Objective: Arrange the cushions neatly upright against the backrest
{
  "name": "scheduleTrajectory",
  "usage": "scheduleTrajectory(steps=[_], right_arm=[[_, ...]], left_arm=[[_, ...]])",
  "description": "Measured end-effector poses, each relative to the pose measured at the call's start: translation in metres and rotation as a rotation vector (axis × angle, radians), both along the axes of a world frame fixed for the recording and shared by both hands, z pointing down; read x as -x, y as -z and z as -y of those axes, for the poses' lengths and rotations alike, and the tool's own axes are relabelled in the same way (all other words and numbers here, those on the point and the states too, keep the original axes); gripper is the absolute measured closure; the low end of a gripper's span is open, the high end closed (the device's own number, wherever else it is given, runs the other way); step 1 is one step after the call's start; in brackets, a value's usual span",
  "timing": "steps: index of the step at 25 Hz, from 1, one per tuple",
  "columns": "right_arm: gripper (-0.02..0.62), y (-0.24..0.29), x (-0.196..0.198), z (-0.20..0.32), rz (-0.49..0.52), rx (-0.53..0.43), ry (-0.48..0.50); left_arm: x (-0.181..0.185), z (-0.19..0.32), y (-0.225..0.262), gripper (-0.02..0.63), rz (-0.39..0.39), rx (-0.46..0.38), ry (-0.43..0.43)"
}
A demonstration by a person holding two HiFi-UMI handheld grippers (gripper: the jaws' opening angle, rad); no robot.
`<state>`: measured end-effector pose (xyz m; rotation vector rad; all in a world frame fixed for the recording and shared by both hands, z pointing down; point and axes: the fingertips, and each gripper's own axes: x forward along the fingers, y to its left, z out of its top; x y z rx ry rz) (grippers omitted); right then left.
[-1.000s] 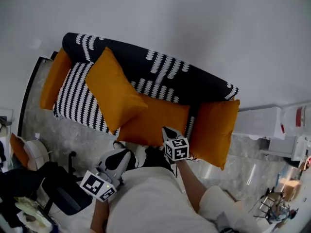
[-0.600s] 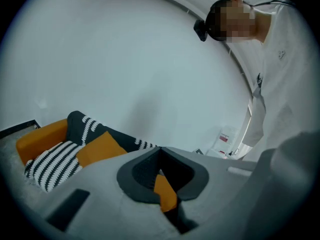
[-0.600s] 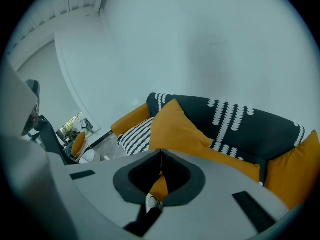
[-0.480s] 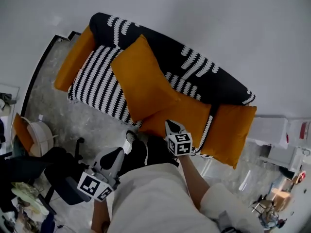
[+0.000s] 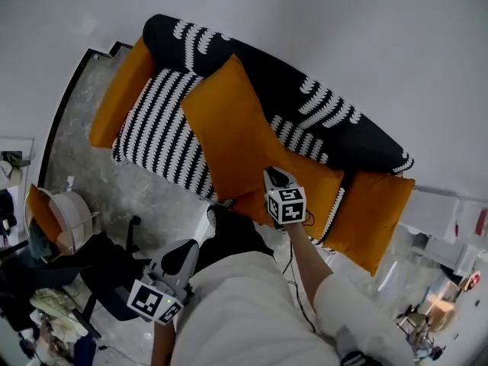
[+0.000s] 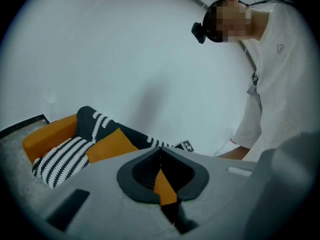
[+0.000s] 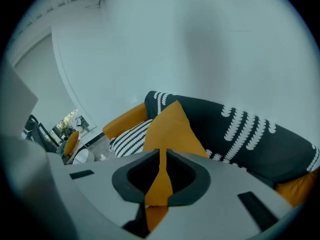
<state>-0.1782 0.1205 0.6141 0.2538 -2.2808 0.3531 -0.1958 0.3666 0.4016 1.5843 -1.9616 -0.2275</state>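
Note:
A black sofa with white marks has its backrest against the wall and a striped seat. One large orange cushion lies slanted across the seat, its top corner on the backrest. A second orange cushion lies flat to its right. My right gripper hovers where the two meet, jaws shut; whether it pinches fabric is hidden. In the right gripper view the large cushion rises just past the gripper. My left gripper hangs shut by the person's side, away from the sofa, holding nothing.
Orange armrests stand at the sofa's left end and right end. A black office chair and a round white stool sit on the marble floor at the lower left. White cabinets stand to the right.
My right gripper has moved from the front edge of the flat cushion farther in toward the backrest. The left gripper has dropped lower and back. The head view has shifted.

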Motion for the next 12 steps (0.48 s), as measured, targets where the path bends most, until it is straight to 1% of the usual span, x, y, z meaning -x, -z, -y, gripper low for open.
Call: scheduleTrajectory(steps=[3,5,7,10,12], right_arm=[[0.584,-0.003,0.041,0.033,0.012,-0.012,-0.013],[0.573,-0.012,0.064,0.057,0.006,0.003,-0.029],[0.465,-0.025,0.084,0.078,-0.011,0.028,-0.030],[0.462,-0.049,0.107,0.104,-0.049,0.055,-0.017],[0.459,-0.064,0.118,0.118,-0.061,0.092,-0.017]], left_arm=[[0.034,0.021,0.005,0.594,0.008,0.005,0.014],[0.054,0.035,0.007,0.594,0.005,0.008,0.027],[0.068,0.047,0.007,0.594,-0.006,0.018,0.033],[0.082,0.060,0.004,0.594,-0.019,0.044,0.042],[0.091,0.066,0.002,0.594,-0.020,0.062,0.052]])
